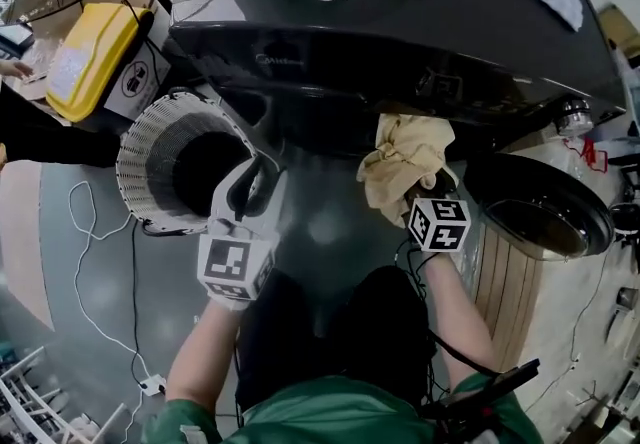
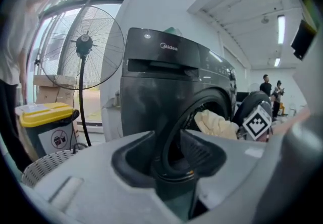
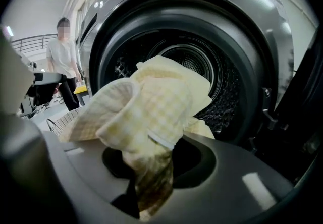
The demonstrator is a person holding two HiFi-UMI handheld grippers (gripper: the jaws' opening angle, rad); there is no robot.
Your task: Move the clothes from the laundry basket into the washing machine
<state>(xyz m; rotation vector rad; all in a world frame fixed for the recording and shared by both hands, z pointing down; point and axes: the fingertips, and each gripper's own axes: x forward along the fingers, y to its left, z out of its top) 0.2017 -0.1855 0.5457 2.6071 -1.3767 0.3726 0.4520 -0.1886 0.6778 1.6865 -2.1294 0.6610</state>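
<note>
Right claw point(image 3: 146, 167) is clenched on the yellow checked cloth point(image 3: 151, 112), right at the washing machine point(image 1: 400, 42) mouth, not dropped in yet. Left claw point(image 2: 169, 155) is spread wide with nothing in it. The laundry basket point(image 1: 135, 147) sits off left, too dark inside to tell what's left.

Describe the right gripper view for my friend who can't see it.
The right gripper holds a pale yellow checked cloth before the open drum of a dark washing machine. A person stands far left.
</note>
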